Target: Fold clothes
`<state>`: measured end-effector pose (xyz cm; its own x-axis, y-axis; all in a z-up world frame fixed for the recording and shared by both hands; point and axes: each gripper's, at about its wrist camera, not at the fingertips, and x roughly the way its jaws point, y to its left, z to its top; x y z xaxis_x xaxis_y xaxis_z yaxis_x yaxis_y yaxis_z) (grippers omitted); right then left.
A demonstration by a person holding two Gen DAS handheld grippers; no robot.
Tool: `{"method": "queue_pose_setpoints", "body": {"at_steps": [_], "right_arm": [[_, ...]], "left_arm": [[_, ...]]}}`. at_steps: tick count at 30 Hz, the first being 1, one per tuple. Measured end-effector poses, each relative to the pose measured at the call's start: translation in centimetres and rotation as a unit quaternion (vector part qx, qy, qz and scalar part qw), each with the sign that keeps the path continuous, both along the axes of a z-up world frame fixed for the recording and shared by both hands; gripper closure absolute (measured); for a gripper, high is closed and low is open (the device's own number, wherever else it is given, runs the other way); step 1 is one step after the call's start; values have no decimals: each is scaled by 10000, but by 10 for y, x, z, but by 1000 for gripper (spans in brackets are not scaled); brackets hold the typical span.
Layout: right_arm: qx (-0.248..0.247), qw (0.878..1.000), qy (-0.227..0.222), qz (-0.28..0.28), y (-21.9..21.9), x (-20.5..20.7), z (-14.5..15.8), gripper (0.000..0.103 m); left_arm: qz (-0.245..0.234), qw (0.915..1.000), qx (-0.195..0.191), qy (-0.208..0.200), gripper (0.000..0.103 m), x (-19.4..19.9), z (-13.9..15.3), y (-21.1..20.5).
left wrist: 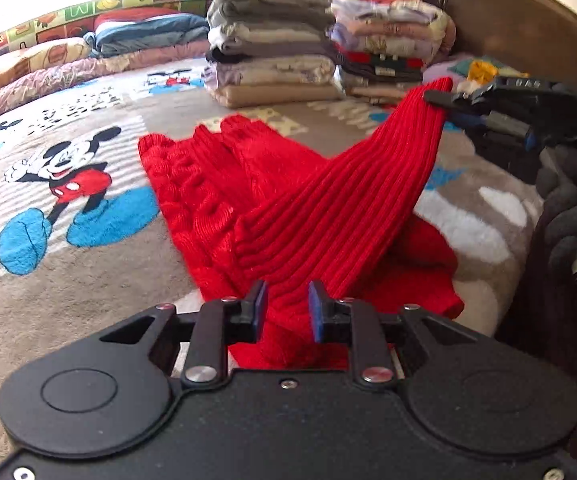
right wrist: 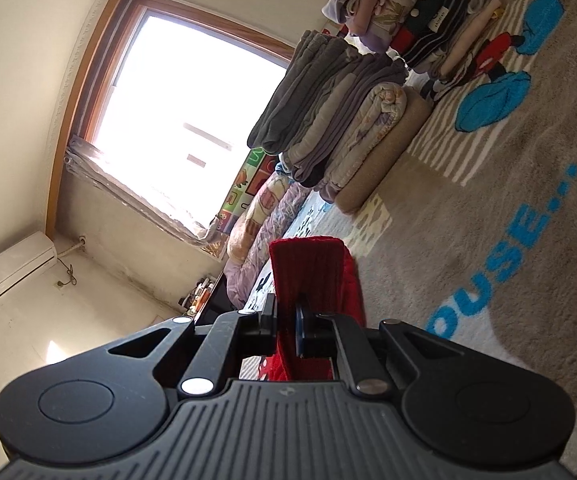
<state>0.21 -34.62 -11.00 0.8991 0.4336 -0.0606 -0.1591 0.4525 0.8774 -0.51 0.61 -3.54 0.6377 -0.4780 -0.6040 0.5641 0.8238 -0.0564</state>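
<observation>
Blanket [right wrist: 488, 208] lettering reads "OUSE..." in blue beside red sweater [right wrist: 308, 272].

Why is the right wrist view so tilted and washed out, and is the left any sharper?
Right wrist view: window blown out white, scene rolled sideways, red sweater sharp. Left wrist view: level; folded stacks soft with motion blur, fisheye bending the edges.

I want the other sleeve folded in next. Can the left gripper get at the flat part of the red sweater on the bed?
Probably yes. The left gripper sits low over the red sweater, jaws slightly apart with knit between them, and nothing blocks it. The right gripper holds the raised sleeve off to the side.
</observation>
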Motion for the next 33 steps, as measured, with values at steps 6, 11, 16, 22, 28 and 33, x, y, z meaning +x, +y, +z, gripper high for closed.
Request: {"method": "queue_pose_setpoints", "body": {"at_steps": [6,11,16,22,28,33], "right_arm": [[-291,9995,-72,133,5,11,27,92],[-425,9989,-75,198,15,24,45,92],[-713,9968,-141,346,34,43,66,92],[-906,9948,-102,460,63,76,83,93],[-1139,9912,64,670,96,113,88,93],[-1418,9860,210,853,122,143,86,93]], "left_arm": [[-51,9992,-5,393,84,6,-20,4],[-372,9988,-306,-20,64,-6,-1,13],[-573,9982,-147,-17,53,-4,-9,7],[-1014,9943,278,166,53,-3,-27,-3],[-1135,9928,-4,386,52,3,-28,8],[-1148,9901,-454,663,52,11,-28,23]]}}
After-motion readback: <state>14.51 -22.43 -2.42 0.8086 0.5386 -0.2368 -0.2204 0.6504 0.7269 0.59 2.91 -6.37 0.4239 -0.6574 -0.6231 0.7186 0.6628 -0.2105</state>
